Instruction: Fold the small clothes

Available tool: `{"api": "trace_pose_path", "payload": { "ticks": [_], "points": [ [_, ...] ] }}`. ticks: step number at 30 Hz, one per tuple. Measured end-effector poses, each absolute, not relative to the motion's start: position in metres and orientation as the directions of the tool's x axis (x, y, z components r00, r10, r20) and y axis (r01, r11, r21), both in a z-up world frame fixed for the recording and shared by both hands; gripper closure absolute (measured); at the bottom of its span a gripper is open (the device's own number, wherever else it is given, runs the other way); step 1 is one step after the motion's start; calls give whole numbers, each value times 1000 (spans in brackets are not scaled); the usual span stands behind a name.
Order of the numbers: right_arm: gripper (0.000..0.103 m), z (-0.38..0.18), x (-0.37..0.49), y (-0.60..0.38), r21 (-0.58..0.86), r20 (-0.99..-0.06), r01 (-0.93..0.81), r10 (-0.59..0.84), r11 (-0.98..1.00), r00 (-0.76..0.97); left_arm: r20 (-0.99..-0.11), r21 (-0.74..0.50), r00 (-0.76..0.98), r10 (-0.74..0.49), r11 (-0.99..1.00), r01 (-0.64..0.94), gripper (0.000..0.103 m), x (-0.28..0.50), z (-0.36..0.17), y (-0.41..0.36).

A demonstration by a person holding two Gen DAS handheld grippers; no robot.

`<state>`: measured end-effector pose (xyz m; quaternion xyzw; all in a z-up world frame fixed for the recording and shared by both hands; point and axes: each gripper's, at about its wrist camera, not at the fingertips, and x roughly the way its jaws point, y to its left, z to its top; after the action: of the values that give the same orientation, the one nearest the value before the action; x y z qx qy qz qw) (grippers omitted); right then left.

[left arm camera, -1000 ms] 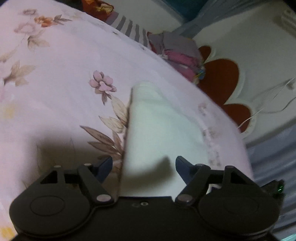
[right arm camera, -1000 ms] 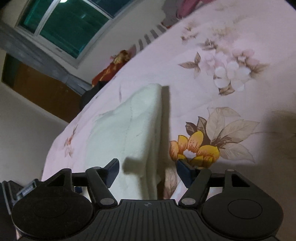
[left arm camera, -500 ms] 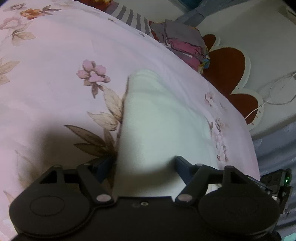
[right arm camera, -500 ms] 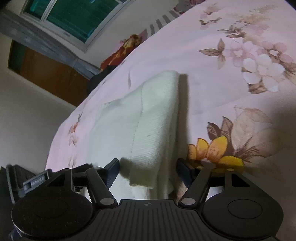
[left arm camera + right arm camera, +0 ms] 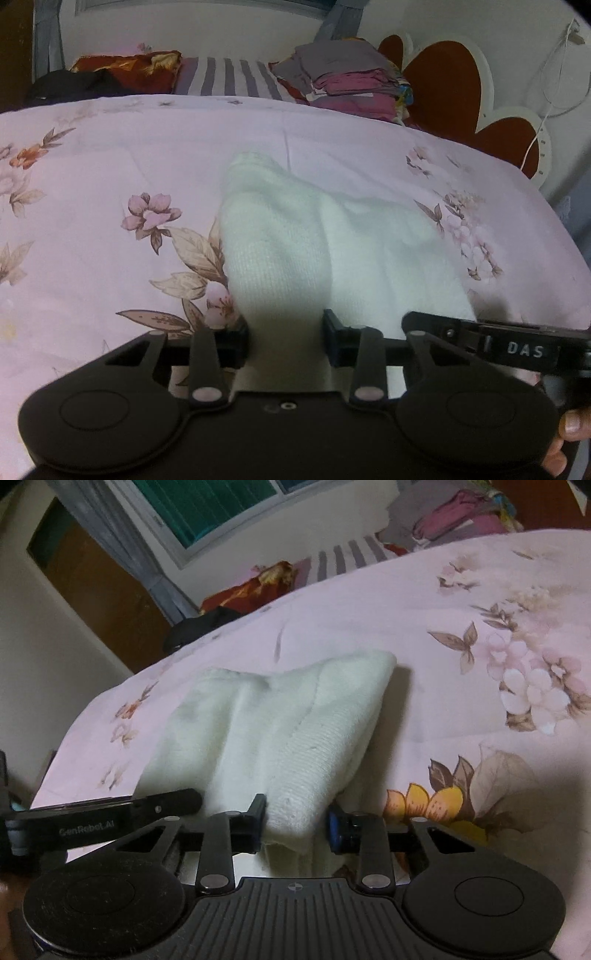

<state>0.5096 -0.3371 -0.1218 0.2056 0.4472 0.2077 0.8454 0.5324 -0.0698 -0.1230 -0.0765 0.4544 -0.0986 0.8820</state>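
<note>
Now both tools, left tool and right tool, have just clenched (white) cloth.

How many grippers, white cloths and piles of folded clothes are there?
Grippers: 2, left gripper, right gripper
White cloth: 1
Pile of folded clothes: 1
Total: 4
</note>
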Motion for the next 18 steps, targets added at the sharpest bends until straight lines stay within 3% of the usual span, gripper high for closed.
{"api": "trace_pose_path", "payload": {
  "ticks": [9, 18],
  "points": [
    [74, -92, 490, -324, 573, -614, -143, 538, 807, 578, -716, -303, 616, -330, 941, 152, 69, 511, -99, -36],
    [74, -68, 482, -207, 568, -589, -234, 588, 789, 554, -710, -292, 645, -281, 952, 93, 69, 483, -77, 82]
  ]
}}
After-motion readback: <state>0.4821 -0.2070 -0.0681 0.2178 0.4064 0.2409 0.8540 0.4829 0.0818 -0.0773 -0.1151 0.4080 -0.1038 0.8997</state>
